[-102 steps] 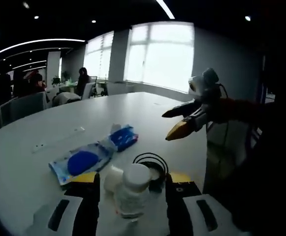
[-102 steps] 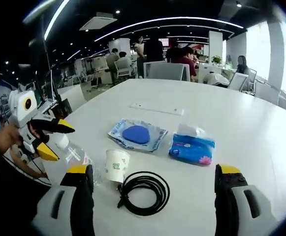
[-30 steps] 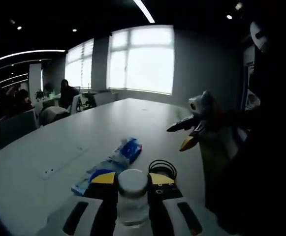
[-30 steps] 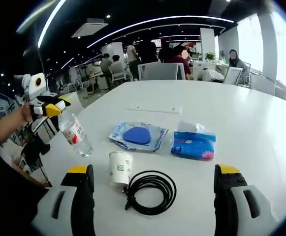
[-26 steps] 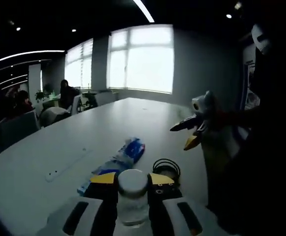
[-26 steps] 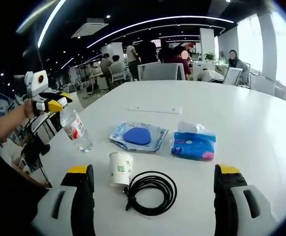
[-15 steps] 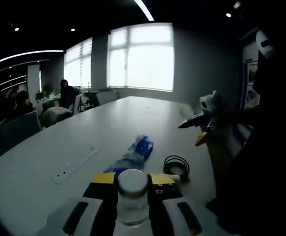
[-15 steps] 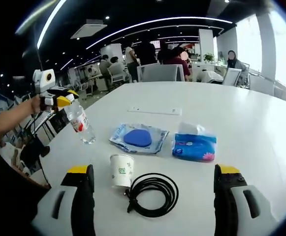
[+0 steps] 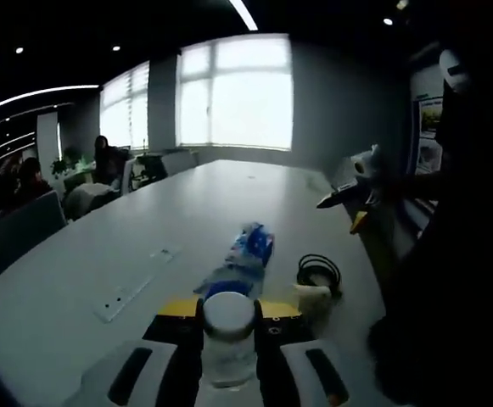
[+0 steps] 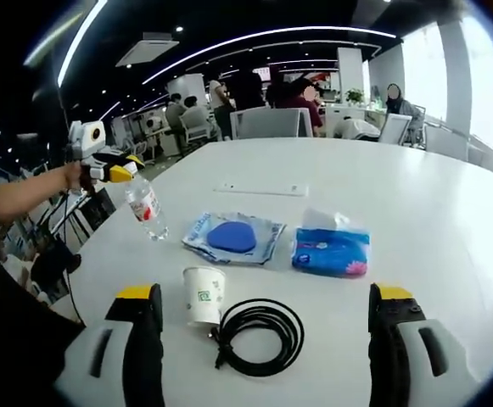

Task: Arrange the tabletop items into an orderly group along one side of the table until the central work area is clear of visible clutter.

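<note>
**Bottle clamped in left gripper, carried above bench edge**

Left gripper (image 9: 229, 312) closed tight around neck of clear water bottle (image 9: 228, 343), white cap sitting directly between yellow-tipped jaws in left gripper view. Seen from right gripper view as well: left gripper (image 10: 117, 170) up at far left, bottle (image 10: 147, 208) hanging tilted beneath it, red label showing, base just above or barely at white bench (image 10: 450, 203) near its left edge; contact with surface impossible to tell.

Right gripper (image 10: 263, 298) wide apart, holding nothing, hovering low over near side of bench. Between and just beyond its jaws: paper cup (image 10: 204, 296) upright, touching or just beside coiled black cable (image 10: 259, 334). Farther out, blue-and-white packet with blue oval (image 10: 233, 236) lying flat, and blue tissue pack (image 10: 331, 250) just to its right, apart from it. Long white strip (image 10: 260, 189) farther back toward middle of bench.

In left gripper view, right gripper (image 9: 355, 197) raised at right, well apart from bottle; cable (image 9: 318, 271), cup (image 9: 313, 298) and tissue pack (image 9: 254, 243) lined up ahead on bench (image 9: 102, 254)
</note>
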